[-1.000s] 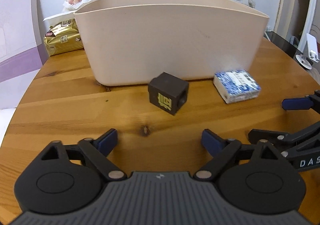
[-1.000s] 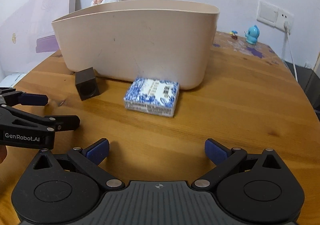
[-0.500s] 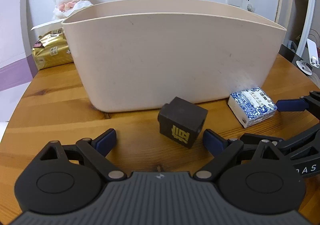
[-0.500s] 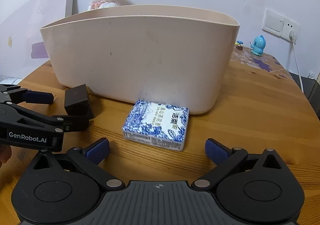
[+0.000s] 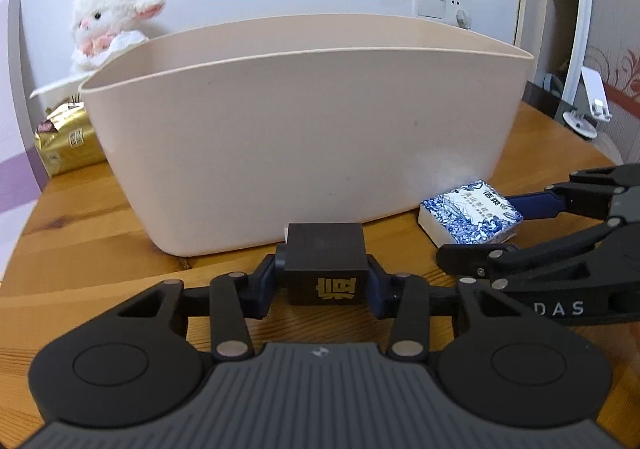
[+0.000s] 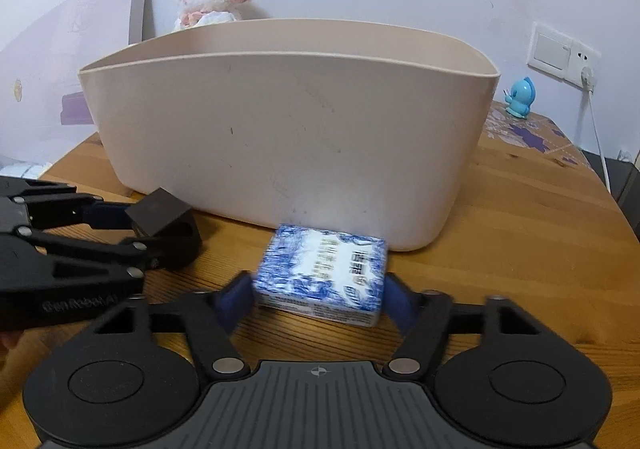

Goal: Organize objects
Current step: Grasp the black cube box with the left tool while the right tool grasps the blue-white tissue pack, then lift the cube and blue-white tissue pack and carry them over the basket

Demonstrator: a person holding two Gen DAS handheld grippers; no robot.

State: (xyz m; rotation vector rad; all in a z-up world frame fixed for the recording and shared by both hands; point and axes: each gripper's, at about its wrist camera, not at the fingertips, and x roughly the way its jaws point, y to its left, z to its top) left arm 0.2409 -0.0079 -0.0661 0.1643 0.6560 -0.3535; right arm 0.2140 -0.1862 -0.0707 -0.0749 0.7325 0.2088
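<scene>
A dark brown cube box (image 5: 325,262) with gold characters sits between the pads of my left gripper (image 5: 324,291), which is shut on it at table level. It also shows in the right wrist view (image 6: 160,215). A blue-and-white patterned packet (image 6: 322,279) lies in front of the beige bin (image 6: 288,129). My right gripper (image 6: 318,299) has its blue pads against both sides of the packet. The packet also shows in the left wrist view (image 5: 470,215), with the bin (image 5: 304,137) behind it.
A white plush lamb (image 5: 110,23) and a gold snack bag (image 5: 66,141) stand behind the bin at the left. A blue figurine (image 6: 520,97) and a wall socket with cable (image 6: 582,63) are at the back right. The round wooden table (image 6: 520,217) drops off at the right.
Both grippers moved forward toward the bin. The left gripper closed on the dark cube and the right gripper closed around the blue-and-white packet; both were open before.
</scene>
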